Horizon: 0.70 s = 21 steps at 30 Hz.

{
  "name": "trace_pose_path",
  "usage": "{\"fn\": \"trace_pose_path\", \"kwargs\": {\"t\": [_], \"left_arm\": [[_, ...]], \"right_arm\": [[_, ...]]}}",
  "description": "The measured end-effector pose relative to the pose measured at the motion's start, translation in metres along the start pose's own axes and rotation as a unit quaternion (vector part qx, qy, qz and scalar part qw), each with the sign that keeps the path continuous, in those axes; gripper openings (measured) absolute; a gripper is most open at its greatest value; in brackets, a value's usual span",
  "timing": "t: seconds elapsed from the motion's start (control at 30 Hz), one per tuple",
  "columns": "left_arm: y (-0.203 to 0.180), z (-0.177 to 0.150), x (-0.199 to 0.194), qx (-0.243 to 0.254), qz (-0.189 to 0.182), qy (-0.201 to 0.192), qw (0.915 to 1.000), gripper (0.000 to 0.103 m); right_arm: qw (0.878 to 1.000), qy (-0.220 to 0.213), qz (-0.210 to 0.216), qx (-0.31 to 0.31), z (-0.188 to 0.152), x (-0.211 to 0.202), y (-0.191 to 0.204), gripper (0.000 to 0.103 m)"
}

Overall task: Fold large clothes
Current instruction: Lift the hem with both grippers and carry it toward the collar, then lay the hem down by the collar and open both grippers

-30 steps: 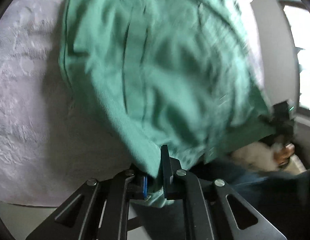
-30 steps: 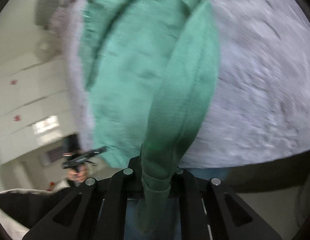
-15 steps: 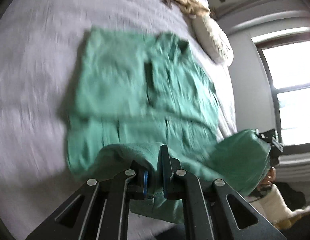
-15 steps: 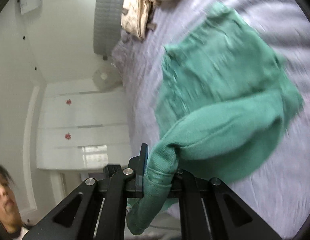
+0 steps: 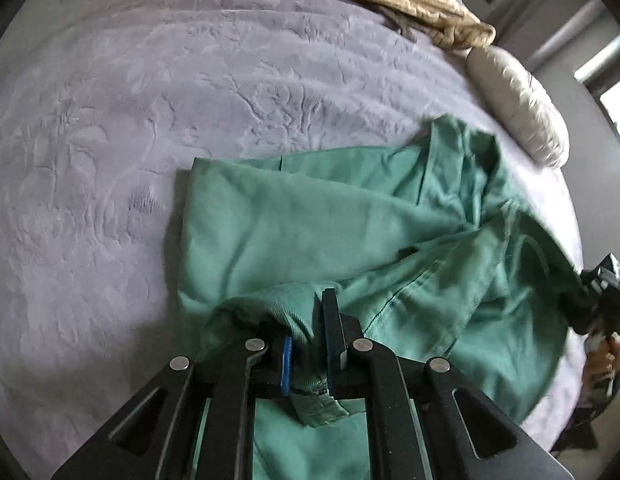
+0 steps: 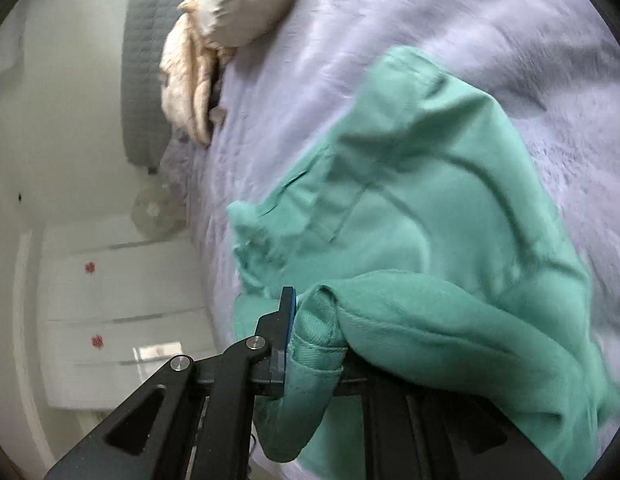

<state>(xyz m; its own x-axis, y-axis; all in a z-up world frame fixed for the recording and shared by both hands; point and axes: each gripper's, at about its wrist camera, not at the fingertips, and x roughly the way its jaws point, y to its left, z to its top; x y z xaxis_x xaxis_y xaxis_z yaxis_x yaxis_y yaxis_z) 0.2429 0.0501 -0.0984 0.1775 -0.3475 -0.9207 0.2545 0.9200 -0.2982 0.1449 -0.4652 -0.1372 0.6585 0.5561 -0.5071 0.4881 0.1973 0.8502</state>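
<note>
Both clamped on green garment (image 5: 318, 216) – left gripper (image 5: 310, 344) and right gripper (image 6: 314, 340) pinching bunched edges, rest draped on lavender bedspread (image 5: 109, 120).

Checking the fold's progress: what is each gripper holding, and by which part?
Both hold the green garment: left gripper and right gripper each pinch its ribbed edge.

A home bedroom: bed (image 5: 189, 100), pillow (image 5: 518, 104), white wardrobe (image 6: 121, 312).

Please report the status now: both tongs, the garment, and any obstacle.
Left tongs shut on green garment hem. Right tongs shut on another edge. Garment partly down on grey bedspread. Nothing in the way.
</note>
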Motion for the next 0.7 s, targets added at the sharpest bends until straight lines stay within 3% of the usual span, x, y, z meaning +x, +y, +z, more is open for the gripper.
{"fn": "trace_pose_path", "kwargs": {"t": [0.13, 0.2, 0.23, 0.27, 0.33, 0.37, 0.4, 0.43, 0.47, 0.5, 0.57, 0.63, 0.7], "left_arm": [[0.002, 0.001, -0.009, -0.007, 0.0, 0.01, 0.9999, 0.015], [0.0, 0.001, -0.026, -0.005, 0.0, 0.001, 1.0, 0.02], [-0.003, 0.001, -0.036, 0.002, 0.002, -0.01, 0.9999, 0.02], [-0.007, 0.001, -0.041, 0.006, 0.004, -0.015, 0.9999, 0.021], [-0.012, 0.0, -0.05, 0.016, 0.006, -0.02, 0.9997, 0.025], [-0.014, 0.0, -0.051, 0.021, 0.007, -0.019, 0.9996, 0.037], [-0.016, -0.001, -0.053, 0.025, 0.007, -0.02, 0.9995, 0.069], [-0.018, -0.002, -0.054, 0.029, 0.017, -0.025, 0.9991, 0.091], [-0.022, -0.003, -0.059, 0.039, 0.049, -0.045, 0.997, 0.102], [-0.025, -0.004, -0.064, 0.055, 0.068, -0.061, 0.9943, 0.102], [-0.024, -0.004, -0.066, 0.063, 0.071, -0.062, 0.9936, 0.102], [-0.023, -0.004, -0.06, 0.072, 0.083, -0.056, 0.9924, 0.102], [-0.023, -0.007, -0.05, 0.091, 0.109, -0.05, 0.9886, 0.102]], "right_arm": [[0.999, -0.004, 0.021, 0.024, 0.0, -0.001, -0.013, 0.016], [1.0, -0.006, 0.024, 0.019, -0.001, -0.007, -0.009, 0.022], [1.0, -0.009, 0.025, 0.014, -0.001, -0.011, -0.003, 0.033], [1.0, -0.013, 0.024, 0.012, 0.0, -0.015, 0.0, 0.055], [0.999, -0.032, 0.038, 0.005, 0.001, -0.03, 0.009, 0.085], [0.998, -0.039, 0.043, -0.003, 0.002, -0.037, 0.014, 0.085], [0.998, -0.04, 0.037, -0.013, 0.003, -0.043, 0.019, 0.085], [0.999, -0.041, 0.028, -0.022, 0.002, -0.047, 0.021, 0.085], [0.998, -0.043, 0.009, -0.035, 0.001, -0.053, 0.025, 0.085], [0.998, -0.045, -0.013, -0.049, 0.0, -0.056, 0.028, 0.085], [0.993, -0.049, -0.062, -0.084, -0.003, -0.062, 0.035, 0.085], [0.983, -0.061, -0.117, -0.126, -0.007, -0.066, 0.041, 0.085], [0.966, -0.065, -0.182, -0.175, -0.01, -0.061, 0.048, 0.085]]}}
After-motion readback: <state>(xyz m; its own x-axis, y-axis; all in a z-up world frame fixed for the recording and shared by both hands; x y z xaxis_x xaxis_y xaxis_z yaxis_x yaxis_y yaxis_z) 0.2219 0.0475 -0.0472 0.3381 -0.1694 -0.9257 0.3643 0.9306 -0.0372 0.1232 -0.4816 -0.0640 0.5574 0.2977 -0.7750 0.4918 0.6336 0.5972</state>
